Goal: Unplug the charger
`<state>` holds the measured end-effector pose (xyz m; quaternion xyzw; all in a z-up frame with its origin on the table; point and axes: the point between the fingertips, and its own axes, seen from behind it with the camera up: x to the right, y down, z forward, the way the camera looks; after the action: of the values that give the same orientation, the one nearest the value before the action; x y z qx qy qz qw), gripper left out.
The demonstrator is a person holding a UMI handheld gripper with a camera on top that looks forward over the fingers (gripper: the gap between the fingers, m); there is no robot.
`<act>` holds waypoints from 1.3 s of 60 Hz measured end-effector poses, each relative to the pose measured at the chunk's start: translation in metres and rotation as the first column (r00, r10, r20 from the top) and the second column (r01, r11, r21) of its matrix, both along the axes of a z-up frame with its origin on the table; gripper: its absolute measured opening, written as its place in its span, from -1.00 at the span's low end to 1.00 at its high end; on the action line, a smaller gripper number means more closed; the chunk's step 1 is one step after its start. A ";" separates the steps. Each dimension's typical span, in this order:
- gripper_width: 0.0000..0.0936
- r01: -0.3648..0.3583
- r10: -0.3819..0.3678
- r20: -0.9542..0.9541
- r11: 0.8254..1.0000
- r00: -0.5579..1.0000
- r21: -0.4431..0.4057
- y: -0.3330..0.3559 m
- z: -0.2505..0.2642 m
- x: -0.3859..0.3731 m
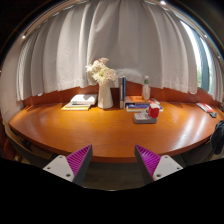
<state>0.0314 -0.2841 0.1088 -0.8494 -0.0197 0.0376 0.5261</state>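
Note:
My gripper [113,160] is open, its two fingers with purple pads [78,160] spread wide apart with nothing between them. It hovers in front of the near edge of a large round wooden table [100,125]. No charger or plug can be told apart in this view. Small items lie far beyond the fingers on the table's far side: a red object [154,111] on a dark flat thing [145,118], and a dark upright item [123,92].
A vase of white flowers [101,72] stands at the back with open books or papers [80,101] left of it. Stacked books [136,103] and a bottle [146,88] stand right of it. Pale curtains [120,45] hang behind. A dark chair back [20,148] sits left.

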 end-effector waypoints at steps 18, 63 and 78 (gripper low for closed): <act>0.84 0.140 -0.139 0.038 0.989 0.990 -0.036 0.077 -0.037 0.115; -0.12 0.089 -0.087 0.053 0.996 0.995 -0.033 0.331 -0.059 0.219; -0.26 0.096 -0.126 0.073 0.940 0.989 0.326 0.365 0.152 0.237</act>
<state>0.2686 0.0806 0.2608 -0.7527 -0.0021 -0.0352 0.6574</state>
